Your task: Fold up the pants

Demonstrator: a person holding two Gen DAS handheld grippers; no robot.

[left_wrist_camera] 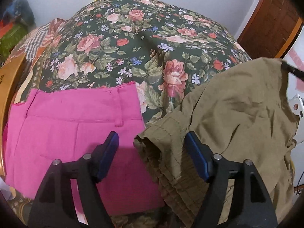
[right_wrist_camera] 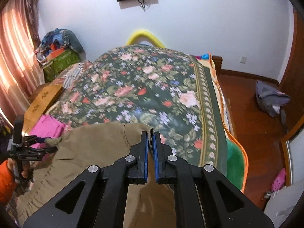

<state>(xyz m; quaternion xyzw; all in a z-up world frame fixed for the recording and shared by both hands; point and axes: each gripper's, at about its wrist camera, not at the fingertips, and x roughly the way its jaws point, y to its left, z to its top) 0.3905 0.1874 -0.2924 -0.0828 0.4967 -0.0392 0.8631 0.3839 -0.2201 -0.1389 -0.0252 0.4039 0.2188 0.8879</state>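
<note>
Khaki pants (left_wrist_camera: 237, 114) lie rumpled on the near right part of a floral bedspread (left_wrist_camera: 133, 47). Folded pink pants (left_wrist_camera: 66, 125) lie flat to their left. My left gripper (left_wrist_camera: 151, 142) is open; the gathered khaki waistband edge reaches into the gap between its blue pads (left_wrist_camera: 195, 152), which do not press on it. In the right wrist view my right gripper (right_wrist_camera: 151, 134) is shut on an edge of the khaki pants (right_wrist_camera: 91, 148) and holds it a little above the bedspread (right_wrist_camera: 142, 95). The left gripper (right_wrist_camera: 54, 144) shows at the cloth's left end, beside the pink pants (right_wrist_camera: 47, 126).
A wooden board (right_wrist_camera: 41, 98) and a green bag under a clothes pile (right_wrist_camera: 60, 57) stand left of the bed. To the right is wooden floor (right_wrist_camera: 256, 133) with a grey bag (right_wrist_camera: 269, 96) and a pink slipper (right_wrist_camera: 278, 179). An orange sleeve (right_wrist_camera: 7, 180) shows at lower left.
</note>
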